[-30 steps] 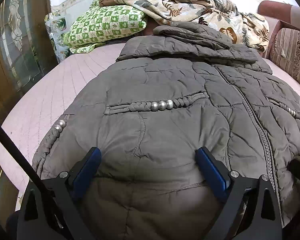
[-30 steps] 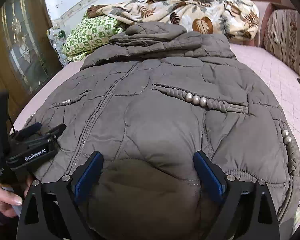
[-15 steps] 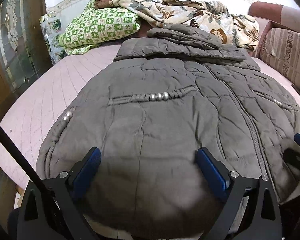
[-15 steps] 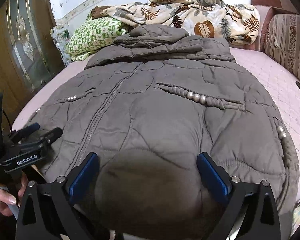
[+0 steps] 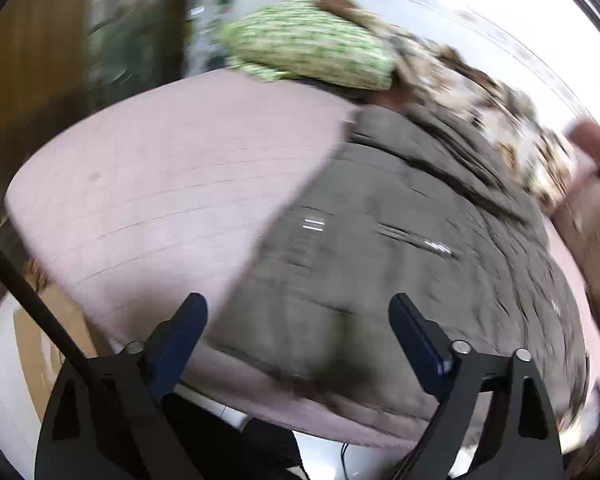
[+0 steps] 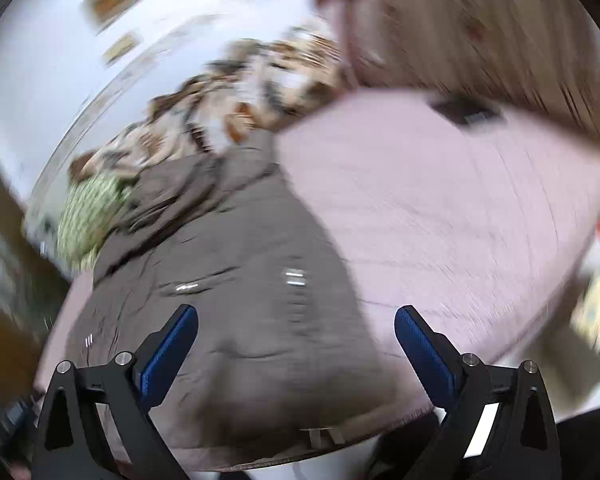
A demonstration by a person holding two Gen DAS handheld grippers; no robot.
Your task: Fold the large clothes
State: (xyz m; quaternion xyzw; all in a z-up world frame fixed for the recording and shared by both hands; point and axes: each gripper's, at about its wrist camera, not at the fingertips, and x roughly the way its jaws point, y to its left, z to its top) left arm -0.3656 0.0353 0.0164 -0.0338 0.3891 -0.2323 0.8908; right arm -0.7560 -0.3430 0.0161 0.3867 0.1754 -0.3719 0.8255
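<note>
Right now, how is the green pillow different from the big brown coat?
The green pillow is light green with a checked pattern, while the brown coat is plain grey-brown and quilted. The pillow is plump and sits at the far end of the bed; the coat is much larger and lies spread flat down to the near edge. Both rest on the pink bed.

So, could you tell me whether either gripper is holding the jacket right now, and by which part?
Neither: the left gripper and right gripper both stand open above the jacket, gripping nothing.

A home bedroom: pink quilted bed [image 5: 172, 184], green checked pillow [image 5: 312, 50], floral blanket [image 6: 220, 120]
</note>
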